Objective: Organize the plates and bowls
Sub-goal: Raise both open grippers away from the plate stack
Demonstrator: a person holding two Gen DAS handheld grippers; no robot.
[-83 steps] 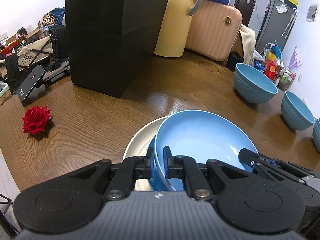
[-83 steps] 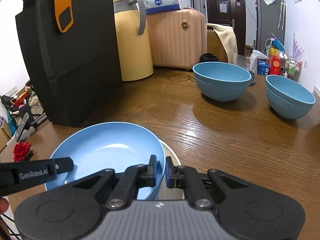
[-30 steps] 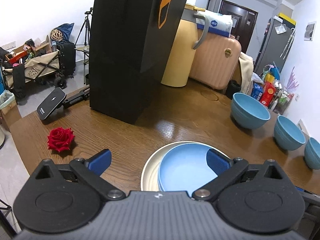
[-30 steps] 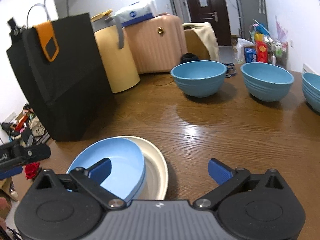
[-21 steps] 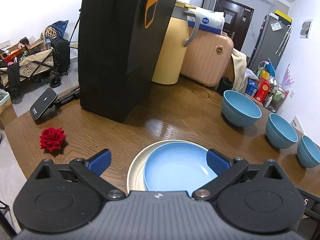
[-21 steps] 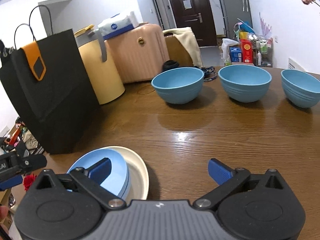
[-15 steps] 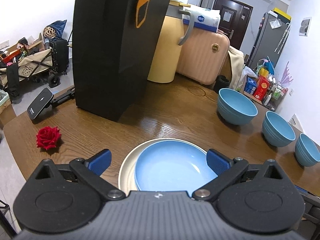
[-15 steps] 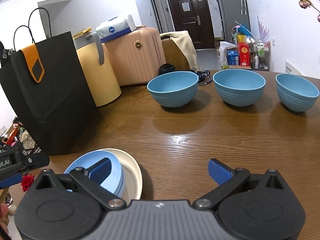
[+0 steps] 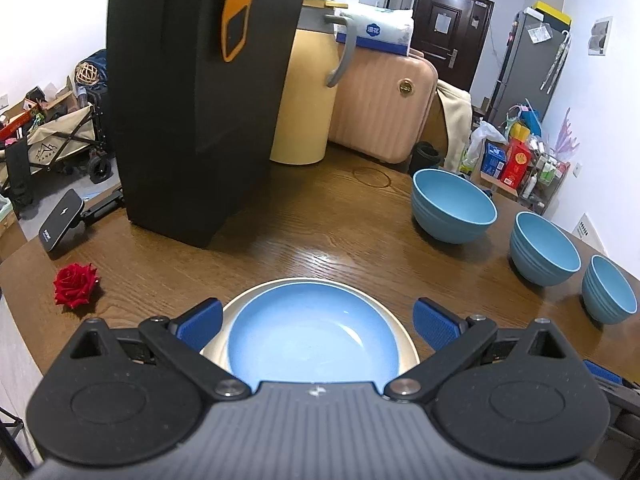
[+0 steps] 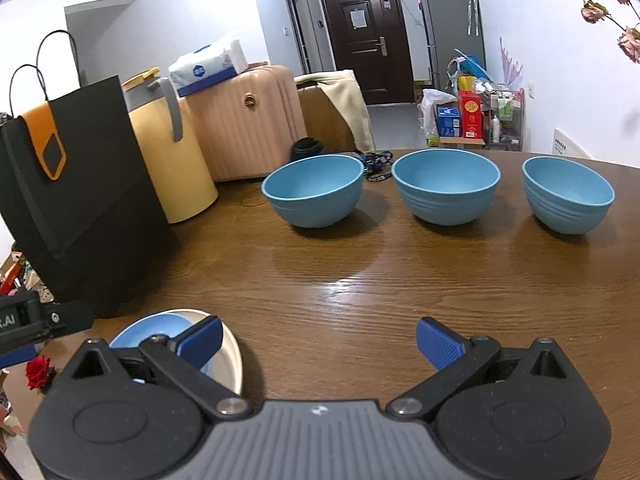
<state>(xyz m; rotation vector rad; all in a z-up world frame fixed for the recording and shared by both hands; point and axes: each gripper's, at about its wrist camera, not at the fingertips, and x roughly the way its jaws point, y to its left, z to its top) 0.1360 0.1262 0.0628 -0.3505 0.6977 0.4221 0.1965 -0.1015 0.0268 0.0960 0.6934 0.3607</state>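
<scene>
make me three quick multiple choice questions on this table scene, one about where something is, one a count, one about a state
1. Where does the blue plate lie?
A. inside a bowl
B. on the cream plate
C. on the bare table

2. How many blue bowls stand on the table?
A. two
B. three
C. five

3. How are the two grippers?
A. both open, holding nothing
B. both shut on the blue plate
C. left open, right shut

Answers:
1 B, the cream rim shows all around the blue plate.
2 B, the right wrist view shows a left bowl, a middle bowl and a right bowl in a row.
3 A, the left gripper and the right gripper both have their fingers spread wide with nothing between.
</scene>
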